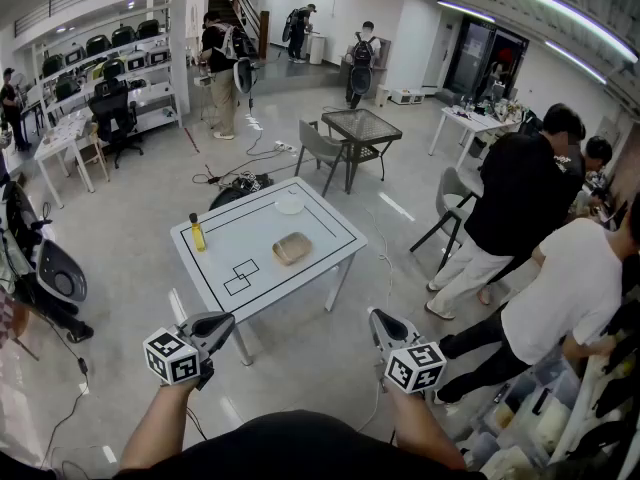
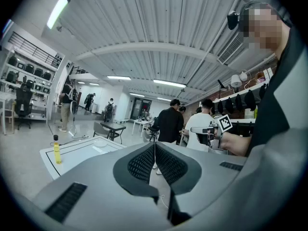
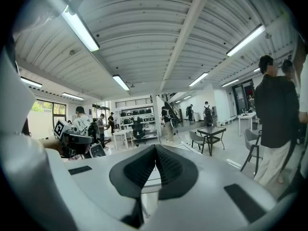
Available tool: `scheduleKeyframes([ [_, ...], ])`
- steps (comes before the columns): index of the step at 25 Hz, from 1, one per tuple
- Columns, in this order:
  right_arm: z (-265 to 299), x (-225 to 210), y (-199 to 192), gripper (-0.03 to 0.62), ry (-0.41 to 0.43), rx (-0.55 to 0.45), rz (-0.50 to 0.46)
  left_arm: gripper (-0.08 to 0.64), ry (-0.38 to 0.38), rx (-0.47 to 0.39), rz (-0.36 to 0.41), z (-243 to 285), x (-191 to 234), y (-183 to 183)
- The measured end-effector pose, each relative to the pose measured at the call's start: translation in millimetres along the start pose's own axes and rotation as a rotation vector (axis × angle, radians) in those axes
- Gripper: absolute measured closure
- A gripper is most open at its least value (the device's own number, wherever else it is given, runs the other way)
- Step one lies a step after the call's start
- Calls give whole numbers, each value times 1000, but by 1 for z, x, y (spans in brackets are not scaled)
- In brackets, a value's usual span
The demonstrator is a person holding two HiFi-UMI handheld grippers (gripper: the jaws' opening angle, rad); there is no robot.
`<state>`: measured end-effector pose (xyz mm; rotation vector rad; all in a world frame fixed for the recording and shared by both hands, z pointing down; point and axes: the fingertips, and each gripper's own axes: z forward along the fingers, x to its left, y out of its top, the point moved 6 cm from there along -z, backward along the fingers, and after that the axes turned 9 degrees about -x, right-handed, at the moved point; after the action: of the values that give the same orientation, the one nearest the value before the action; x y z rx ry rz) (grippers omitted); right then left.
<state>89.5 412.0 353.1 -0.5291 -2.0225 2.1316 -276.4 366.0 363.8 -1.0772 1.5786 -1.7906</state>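
Head view: left gripper (image 1: 213,325) and right gripper (image 1: 381,320) in the air, both well short of the white table (image 1: 320,226). On the table: yellow bottle (image 1: 198,233) upright by the left edge, tan bundle (image 1: 291,248) near the middle, white dish (image 1: 289,205) at the far side. Left gripper view: jaws pressed together, nothing between; the bottle is ahead to the left. Right gripper view: jaws likewise together, empty.

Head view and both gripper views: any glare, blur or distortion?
Head view: even light, sharp, fisheye curves walls beyond the white rectangular table. Left gripper view: black corner vignette, heavy barrel distortion, shut left tool crisp. Right gripper view: ceiling strip light blown out, shut right tool sharp.
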Motion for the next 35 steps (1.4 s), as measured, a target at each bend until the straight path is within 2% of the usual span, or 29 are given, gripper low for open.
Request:
scheduleKeyframes([
  [10, 6, 20, -6, 577, 4, 17, -3, 537, 20, -19, -17, -29, 13, 2],
  [17, 12, 24, -7, 578, 5, 20, -38, 537, -3, -25, -20, -30, 15, 1],
  [21, 25, 8, -14, 578, -10, 35, -52, 537, -39, -25, -7, -17, 19, -1],
  [35, 110, -75, -24, 578, 13, 70, -16, 537, 20, 24, -19, 69, 75, -2],
])
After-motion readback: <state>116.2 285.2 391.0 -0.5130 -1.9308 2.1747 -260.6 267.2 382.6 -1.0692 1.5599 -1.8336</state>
